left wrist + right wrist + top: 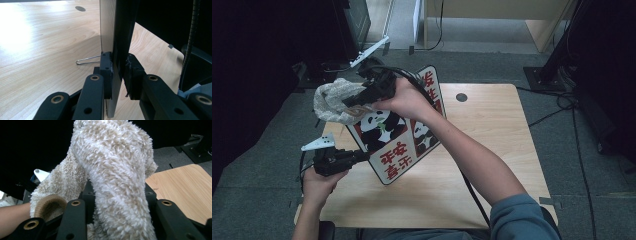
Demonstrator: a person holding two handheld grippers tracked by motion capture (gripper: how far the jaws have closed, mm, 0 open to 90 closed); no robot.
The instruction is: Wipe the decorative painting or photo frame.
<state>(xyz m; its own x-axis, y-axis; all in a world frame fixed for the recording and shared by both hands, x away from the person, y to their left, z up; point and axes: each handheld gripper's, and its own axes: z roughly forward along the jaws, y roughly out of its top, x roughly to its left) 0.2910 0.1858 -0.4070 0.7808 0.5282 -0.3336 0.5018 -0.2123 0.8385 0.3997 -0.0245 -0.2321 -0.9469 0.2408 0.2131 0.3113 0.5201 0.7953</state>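
A panda-printed sign board (pixel 397 135) with red characters is held tilted above the wooden table (pixel 482 150). My left gripper (pixel 362 156) is shut on its lower left edge. In the left gripper view the pads (pixel 106 67) press both faces of the board's thin edge (pixel 117 37), my left gripper (pixel 117 65) clamped tight. A thin wire loop (pixel 87 60) lies on the table (pixel 37 50) behind it. My right gripper (pixel 357 102) is at the board's upper left corner, shut on a fluffy cream cloth (pixel 332 100). The cloth (pixel 112 157) bulges up between the jaws of my right gripper (pixel 117 195).
A round cable hole (pixel 461 97) sits near the table's far edge. Cables (pixel 562 100) trail over the grey carpet at the right. Dark equipment stands at the back left, and pale wooden furniture (pixel 552 30) at the back.
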